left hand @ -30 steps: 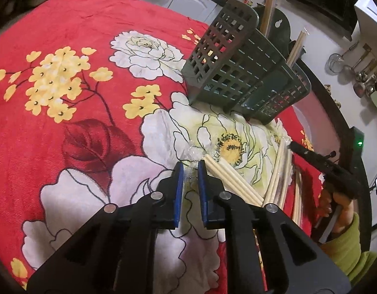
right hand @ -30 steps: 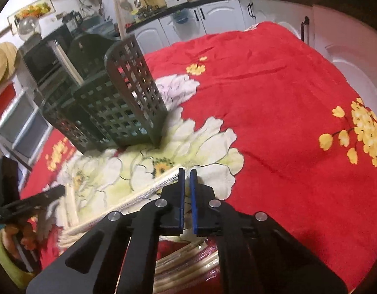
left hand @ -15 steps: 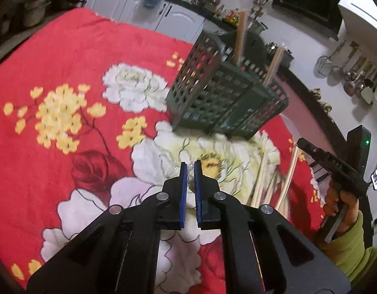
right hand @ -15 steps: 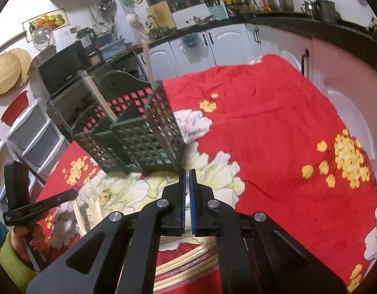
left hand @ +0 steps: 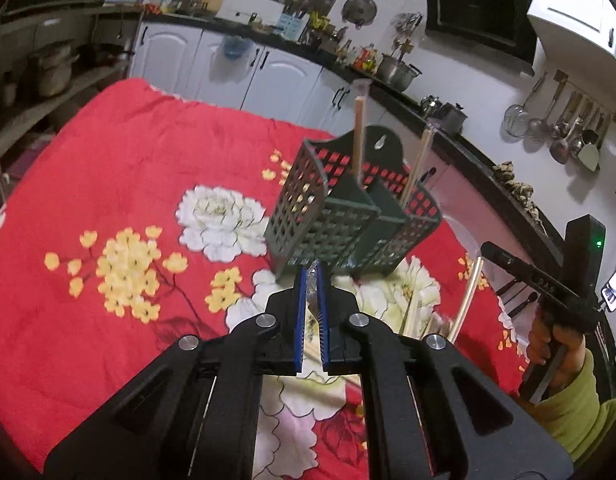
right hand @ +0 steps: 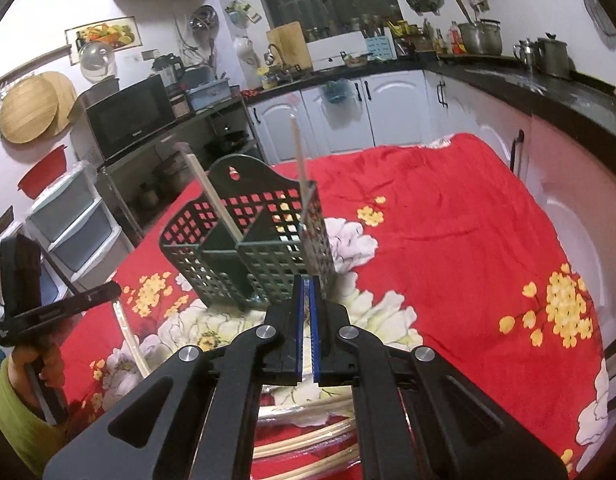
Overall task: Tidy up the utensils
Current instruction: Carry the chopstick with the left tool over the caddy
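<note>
Chopsticks in clear plastic sleeves lie in a loose pile (right hand: pixel 308 436) on the red floral tablecloth (left hand: pixel 119 184), just below and in front of both grippers. The left gripper (left hand: pixel 312 312) has its blue pads pressed nearly together on a bit of crinkled clear wrapper; a wrapped chopstick (left hand: pixel 326 354) shows in the gap beneath them. The right gripper (right hand: pixel 306 320) is likewise closed, pinching a pale wrapped chopstick that runs along the slot between its pads.

Directly ahead of both stands the dark green lattice utensil holder (left hand: pixel 328 220), upright on the cloth, with divided compartments and a tall back plate with a hanging hole. Two wrapped chopsticks already stand in it: one (left hand: pixel 359 136) near the back of the left-hand compartment as the left camera sees it, the other (left hand: pixel 418 164) leaning in the right-hand one. The holder's front wall sits between the gripper tips and the compartments.

From the left camera, the person's right hand (left hand: pixel 556 344) in a yellow-green sleeve (left hand: pixel 576 412) grips its tool at the right edge, a chopstick (left hand: pixel 468 296) slanting up beside it. Behind the table run white cabinets (right hand: pixel 348 116), a dark counter (right hand: pixel 548 84) with pots, a microwave (right hand: pixel 131 116) and hanging ladles (left hand: pixel 564 128).
</note>
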A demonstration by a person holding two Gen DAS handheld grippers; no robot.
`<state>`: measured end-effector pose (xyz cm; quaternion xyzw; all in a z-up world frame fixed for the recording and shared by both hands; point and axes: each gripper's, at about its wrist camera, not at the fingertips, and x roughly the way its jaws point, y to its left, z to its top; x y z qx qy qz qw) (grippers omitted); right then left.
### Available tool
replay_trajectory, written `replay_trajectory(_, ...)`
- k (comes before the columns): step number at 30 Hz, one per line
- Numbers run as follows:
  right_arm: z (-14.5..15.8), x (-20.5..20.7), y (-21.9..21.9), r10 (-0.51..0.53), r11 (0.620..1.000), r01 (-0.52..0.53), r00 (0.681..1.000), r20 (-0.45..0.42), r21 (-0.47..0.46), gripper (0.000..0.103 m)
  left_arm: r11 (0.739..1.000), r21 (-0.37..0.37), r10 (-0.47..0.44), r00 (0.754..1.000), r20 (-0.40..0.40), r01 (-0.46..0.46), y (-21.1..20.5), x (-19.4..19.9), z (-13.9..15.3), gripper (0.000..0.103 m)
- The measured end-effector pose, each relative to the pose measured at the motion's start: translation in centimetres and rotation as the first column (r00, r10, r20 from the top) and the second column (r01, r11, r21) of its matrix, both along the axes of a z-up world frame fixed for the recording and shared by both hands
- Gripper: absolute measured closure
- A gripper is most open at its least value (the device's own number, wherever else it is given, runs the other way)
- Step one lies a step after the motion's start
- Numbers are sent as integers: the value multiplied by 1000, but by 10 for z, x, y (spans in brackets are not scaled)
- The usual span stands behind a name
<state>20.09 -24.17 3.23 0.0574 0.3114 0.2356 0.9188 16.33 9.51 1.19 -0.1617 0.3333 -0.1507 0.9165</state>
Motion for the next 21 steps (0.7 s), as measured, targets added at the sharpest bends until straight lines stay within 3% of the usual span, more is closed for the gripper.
replay_trajectory(21,58,-27,21,84,996,-82,988,132,-22,100,989,45,-148,978,149,143,-59,2,69,101)
